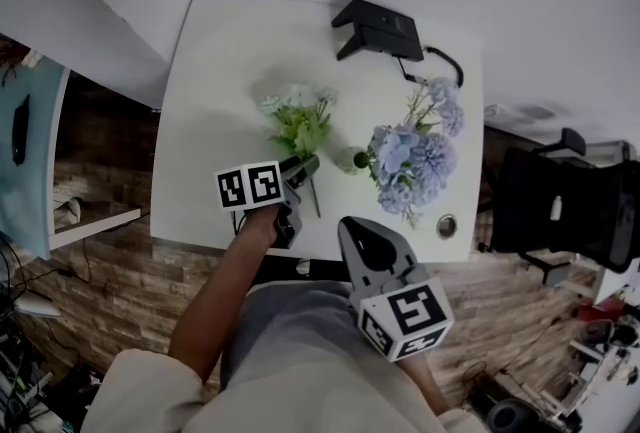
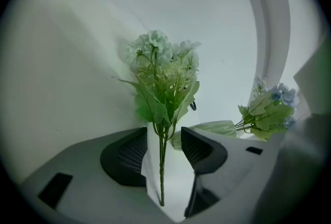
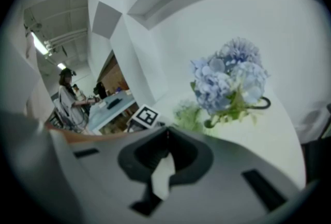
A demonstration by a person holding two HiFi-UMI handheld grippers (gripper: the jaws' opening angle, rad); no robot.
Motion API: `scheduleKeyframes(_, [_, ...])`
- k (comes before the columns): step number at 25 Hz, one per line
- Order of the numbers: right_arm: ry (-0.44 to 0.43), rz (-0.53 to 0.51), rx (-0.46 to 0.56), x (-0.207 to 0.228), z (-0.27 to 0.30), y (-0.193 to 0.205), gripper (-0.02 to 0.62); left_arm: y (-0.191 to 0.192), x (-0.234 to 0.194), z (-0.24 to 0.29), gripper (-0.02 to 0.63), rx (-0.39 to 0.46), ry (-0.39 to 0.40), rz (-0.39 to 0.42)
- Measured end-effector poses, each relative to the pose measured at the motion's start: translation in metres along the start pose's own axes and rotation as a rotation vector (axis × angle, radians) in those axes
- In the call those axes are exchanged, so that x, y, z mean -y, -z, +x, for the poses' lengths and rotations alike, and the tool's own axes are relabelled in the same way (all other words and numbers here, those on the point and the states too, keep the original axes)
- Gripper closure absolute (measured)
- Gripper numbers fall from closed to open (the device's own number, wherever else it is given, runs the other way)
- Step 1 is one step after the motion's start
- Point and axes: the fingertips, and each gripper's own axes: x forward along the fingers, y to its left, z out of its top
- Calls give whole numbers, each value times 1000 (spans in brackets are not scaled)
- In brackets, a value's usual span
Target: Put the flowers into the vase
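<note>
Look first to the left half of the white desk (image 1: 220, 81) for the green-and-white sprig (image 1: 300, 121), lying flat with its head toward the far edge and its bare stem (image 2: 161, 166) trailing toward the near one. Straddled there by the left tool (image 2: 163, 132), jaws well apart, with the stem running up the middle of the gap and neither pad pressing on it; nothing gripped yet.

Probably very light, bushy and top-heavy at the head, thin and wiry below, so likely to swivel or slide in a loose pinch. Best taken on the bare stem just under the lowest leaves, squarely across the pads, never on the soft blooms.

Just right of the sprig, the pale vase (image 1: 348, 159), seemingly tipped on its side though hard to tell for certain, with blue flowers (image 1: 412, 161) already fanning out from its mouth to the right. Looks light enough to roll or shift under a nudge, and crowded at the mouth, so calls for a gentle, straight feed of the stem.

Furthest right and nearest, the right tool (image 3: 166, 134), tips closed together on nothing, short of the desk's near edge.
</note>
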Motion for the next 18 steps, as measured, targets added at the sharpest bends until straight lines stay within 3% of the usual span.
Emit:
scheduleKeyframes(5, [7,6,1,3,1,-1,572,-4,0,6,394,-12,25,-41])
scheduleKeyframes(8, [10,9,1,4,1,-2,572,-3,-4,8,486,-15,39,-90])
scheduleKeyframes(10, [13,9,0,6,1,-2,572,-3,-4,9,500,-16,61,-117])
scheduleKeyframes(18, [13,8,0,6,1,-2,572,-8,4,4,531,9,111,-125])
